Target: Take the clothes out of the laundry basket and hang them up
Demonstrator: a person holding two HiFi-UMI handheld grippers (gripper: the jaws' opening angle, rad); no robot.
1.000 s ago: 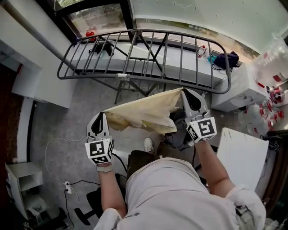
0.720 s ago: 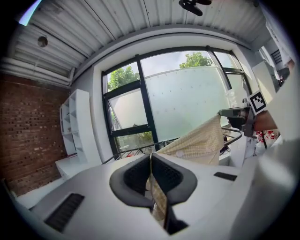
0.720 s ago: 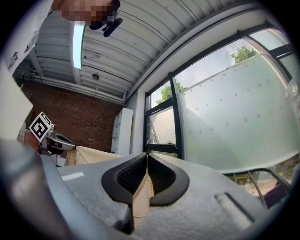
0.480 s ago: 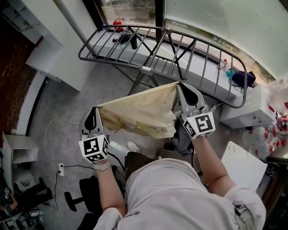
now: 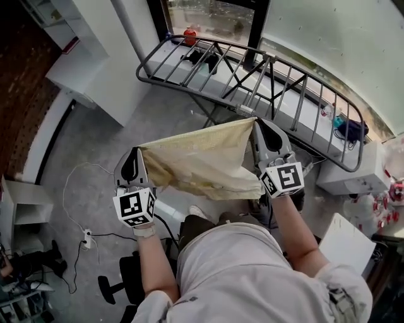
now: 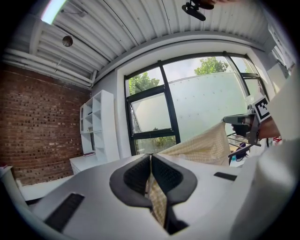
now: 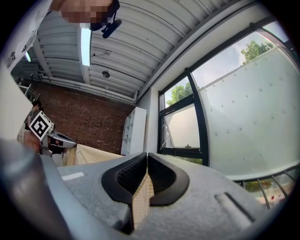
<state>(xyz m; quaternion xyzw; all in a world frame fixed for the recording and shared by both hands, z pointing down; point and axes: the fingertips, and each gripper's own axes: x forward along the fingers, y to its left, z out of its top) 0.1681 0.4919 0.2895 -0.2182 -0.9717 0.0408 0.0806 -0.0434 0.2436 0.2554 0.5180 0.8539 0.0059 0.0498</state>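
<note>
1. Both the left gripper (image 5: pixel 132 163) and the right gripper (image 5: pixel 259 128) stay clamped shut on the yellow cloth (image 5: pixel 202 161); they have carried it nearer the drying rack (image 5: pixel 251 81).
2. Cloth stretched taut in the air between them; long axis left to right, right end against the rack's near rail.
3. Grey floor (image 5: pixel 95 148) below; window (image 5: pixel 208 14) and brick wall (image 5: pixel 22 82) beyond.

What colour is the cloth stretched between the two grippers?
The cloth is pale yellow with a fine check, clearest in the left gripper view.
</note>
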